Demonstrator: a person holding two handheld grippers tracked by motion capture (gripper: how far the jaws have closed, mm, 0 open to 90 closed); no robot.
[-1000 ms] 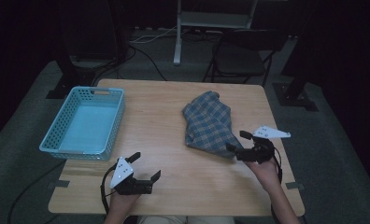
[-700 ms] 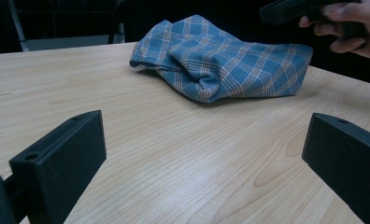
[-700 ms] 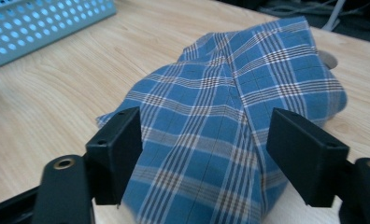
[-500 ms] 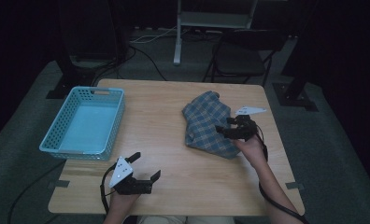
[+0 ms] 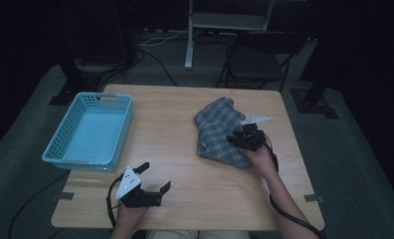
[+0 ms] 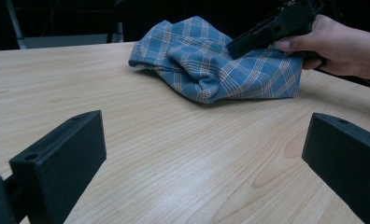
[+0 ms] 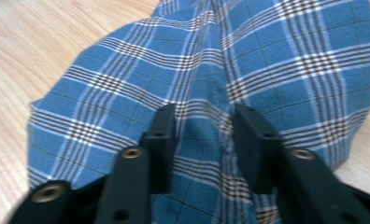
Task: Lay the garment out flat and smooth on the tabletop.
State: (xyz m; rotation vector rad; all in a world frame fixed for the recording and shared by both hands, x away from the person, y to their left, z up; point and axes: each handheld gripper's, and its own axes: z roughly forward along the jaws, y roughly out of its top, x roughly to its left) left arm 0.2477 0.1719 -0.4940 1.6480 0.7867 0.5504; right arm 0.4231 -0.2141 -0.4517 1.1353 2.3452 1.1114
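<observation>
A blue plaid cloth (image 5: pixel 217 129) lies crumpled on the right half of the wooden table (image 5: pixel 170 124). My right gripper (image 5: pixel 233 141) rests on the cloth's right side, its jaws pushed down into the fabric. In the right gripper view the jaws (image 7: pixel 204 114) straddle a raised fold of the cloth (image 7: pixel 290 56); they have just been closing, with a gap left between them. My left gripper (image 5: pixel 154 177) sits open near the front edge, nothing between its jaws (image 6: pixel 206 133). It faces the cloth (image 6: pixel 211 65) and the right gripper (image 6: pixel 232 49).
A light blue plastic basket (image 5: pixel 123 129) stands at the table's left edge with nothing inside. Behind the table are a dark chair (image 5: pixel 254 55), a white stand (image 5: pixel 189 35) and cables on the floor. Bare wood lies between the basket and the cloth.
My right gripper moved from the table's right edge leftward onto the cloth and its jaws narrowed around a fold. The left gripper stayed where it was.
</observation>
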